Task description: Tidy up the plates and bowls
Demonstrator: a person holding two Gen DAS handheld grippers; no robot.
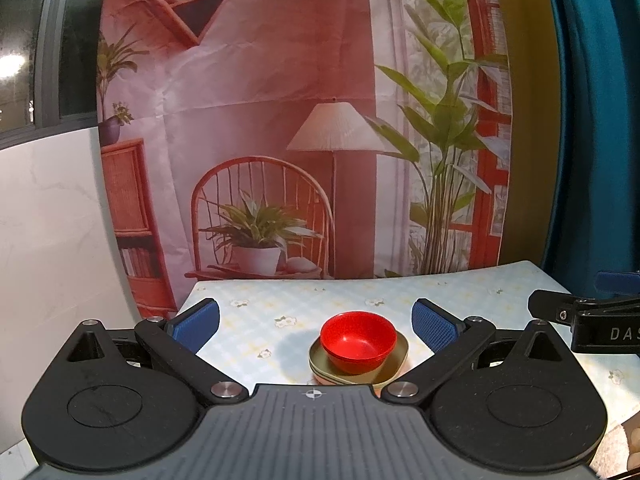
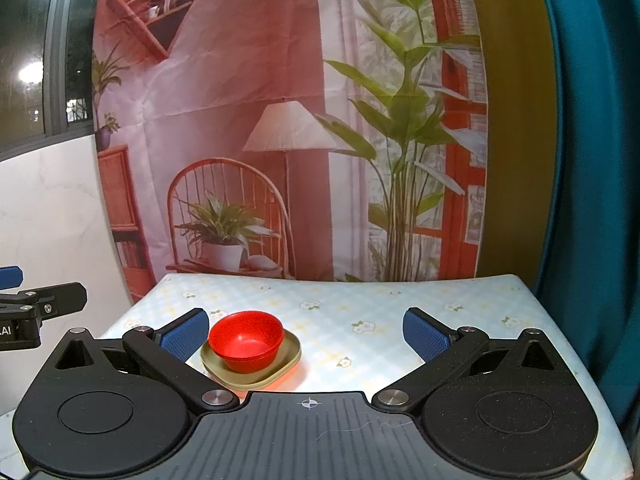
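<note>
Bright, sharp, fisheye-warped edges, soft shadows

A red bowl (image 1: 357, 340) sat upright, empty, atop stacked olive-green plates (image 1: 394, 364) on the floral tabletop (image 1: 360, 300)

Red bowl (image 1: 357, 340) on plates (image 1: 394, 368) (mid-table), tablecloth (image 2: 380, 308) around open

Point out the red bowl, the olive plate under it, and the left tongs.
Round red plastic bowl (image 1: 357, 340), left wrist view, inner wall.
Olive-green squarish plate (image 2: 291, 347), right wrist view, right rim.
Left tongs (image 1: 316, 322), left wrist view, midway between fingertips.
</note>
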